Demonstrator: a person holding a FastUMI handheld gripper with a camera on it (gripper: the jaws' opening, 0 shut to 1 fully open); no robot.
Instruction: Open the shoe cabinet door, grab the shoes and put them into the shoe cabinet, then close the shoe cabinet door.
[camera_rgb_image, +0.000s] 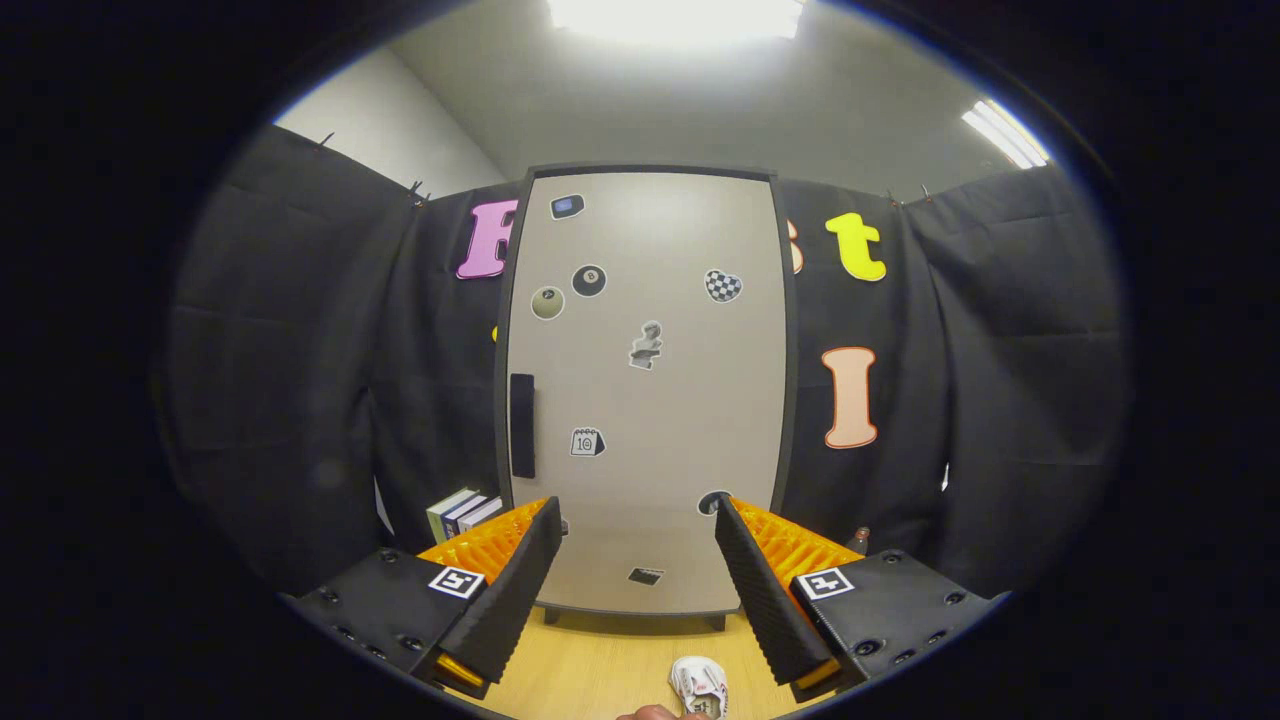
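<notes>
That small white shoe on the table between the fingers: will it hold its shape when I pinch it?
The shoe looks small and soft, so it probably squashes a little and weighs little. The open tool easily spans it. On the smooth table it may slide if nudged.

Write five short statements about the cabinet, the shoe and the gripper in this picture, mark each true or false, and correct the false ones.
1. The shoe cabinet door is shut. True.
2. The door handle sits on the door's right edge. False: it is a dark vertical bar on the left edge.
3. The gripper is shut on the handle. False: its fingers are spread apart and hold nothing, short of the cabinet.
4. A white shoe lies on the wooden surface between the fingers, nearer than the cabinet. True.
5. Books stand on top of the cabinet. False: they stand low down, left of the cabinet.
</notes>
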